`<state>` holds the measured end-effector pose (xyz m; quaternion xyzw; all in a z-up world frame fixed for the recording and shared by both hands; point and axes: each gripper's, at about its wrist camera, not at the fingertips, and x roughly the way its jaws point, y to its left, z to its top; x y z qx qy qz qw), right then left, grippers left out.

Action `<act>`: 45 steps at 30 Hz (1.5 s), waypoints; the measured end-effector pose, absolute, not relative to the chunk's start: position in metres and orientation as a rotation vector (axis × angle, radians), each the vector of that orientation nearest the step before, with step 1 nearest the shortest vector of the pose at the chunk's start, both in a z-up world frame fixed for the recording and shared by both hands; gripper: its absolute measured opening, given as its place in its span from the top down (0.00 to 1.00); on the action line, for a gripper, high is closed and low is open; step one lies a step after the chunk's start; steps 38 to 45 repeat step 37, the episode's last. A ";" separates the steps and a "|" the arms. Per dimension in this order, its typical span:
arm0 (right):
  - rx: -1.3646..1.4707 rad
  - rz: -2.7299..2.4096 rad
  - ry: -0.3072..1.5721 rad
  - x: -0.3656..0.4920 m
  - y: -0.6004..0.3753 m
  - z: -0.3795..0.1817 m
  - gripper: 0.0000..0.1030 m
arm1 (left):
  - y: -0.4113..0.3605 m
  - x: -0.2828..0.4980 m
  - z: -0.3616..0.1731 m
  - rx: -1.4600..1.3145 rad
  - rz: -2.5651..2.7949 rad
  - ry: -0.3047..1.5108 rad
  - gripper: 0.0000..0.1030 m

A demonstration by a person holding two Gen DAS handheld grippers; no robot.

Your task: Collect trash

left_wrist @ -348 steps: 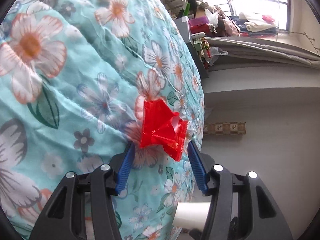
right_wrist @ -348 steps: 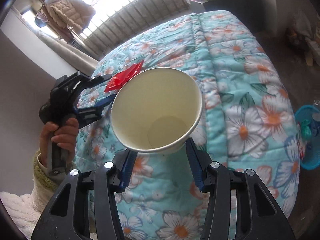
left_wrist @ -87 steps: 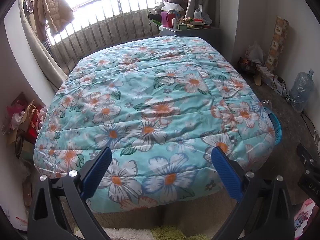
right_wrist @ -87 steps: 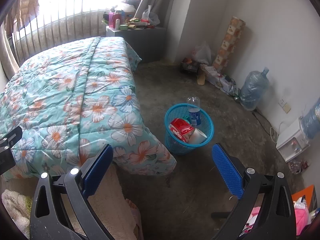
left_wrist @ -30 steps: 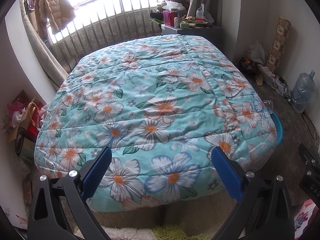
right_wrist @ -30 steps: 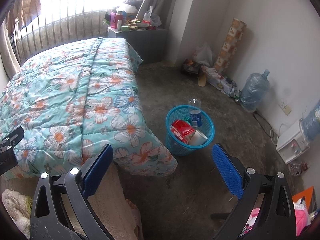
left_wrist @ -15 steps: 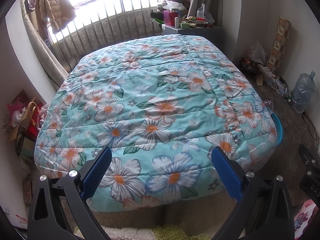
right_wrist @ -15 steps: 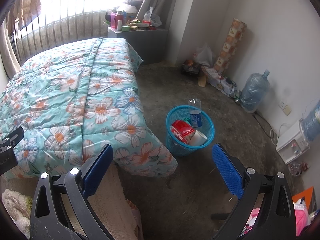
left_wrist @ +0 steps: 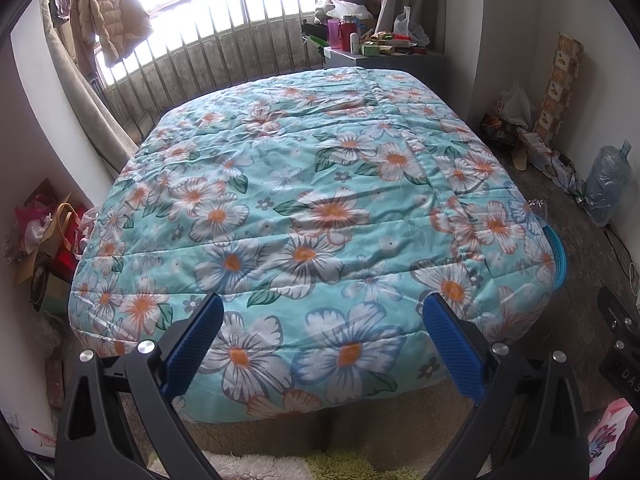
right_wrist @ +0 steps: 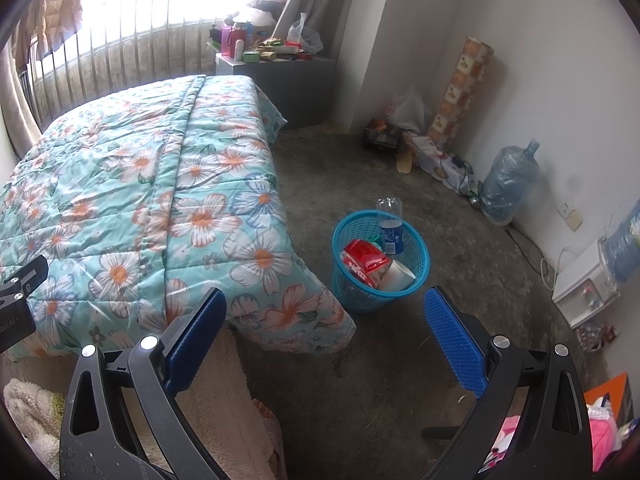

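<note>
left gripper [left_wrist: 322, 320]: jaws spread wide, empty, over floral quilt [left_wrist: 304, 208] | right gripper [right_wrist: 324, 312]: jaws spread wide, empty | blue basket [right_wrist: 422, 258] on floor beside bed: red wrapper [right_wrist: 362, 260], paper cup [right_wrist: 398, 276] on its side, mouth toward camera, plastic bottle [right_wrist: 390, 226] upright

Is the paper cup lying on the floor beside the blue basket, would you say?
No, the paper cup lies inside the blue basket, next to the red wrapper.
</note>
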<state>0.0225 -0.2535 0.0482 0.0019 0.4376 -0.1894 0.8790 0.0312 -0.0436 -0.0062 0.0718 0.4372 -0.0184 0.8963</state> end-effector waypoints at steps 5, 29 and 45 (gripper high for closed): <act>0.004 -0.393 0.911 0.023 -0.253 0.049 0.07 | -0.043 0.030 -0.007 0.148 -0.038 0.907 0.05; 0.004 -0.396 0.911 0.023 -0.251 0.048 0.07 | -0.043 0.031 -0.006 0.149 -0.039 0.908 0.05; 0.004 -0.397 0.911 0.023 -0.251 0.048 0.07 | -0.041 0.029 -0.006 0.144 -0.042 0.914 0.05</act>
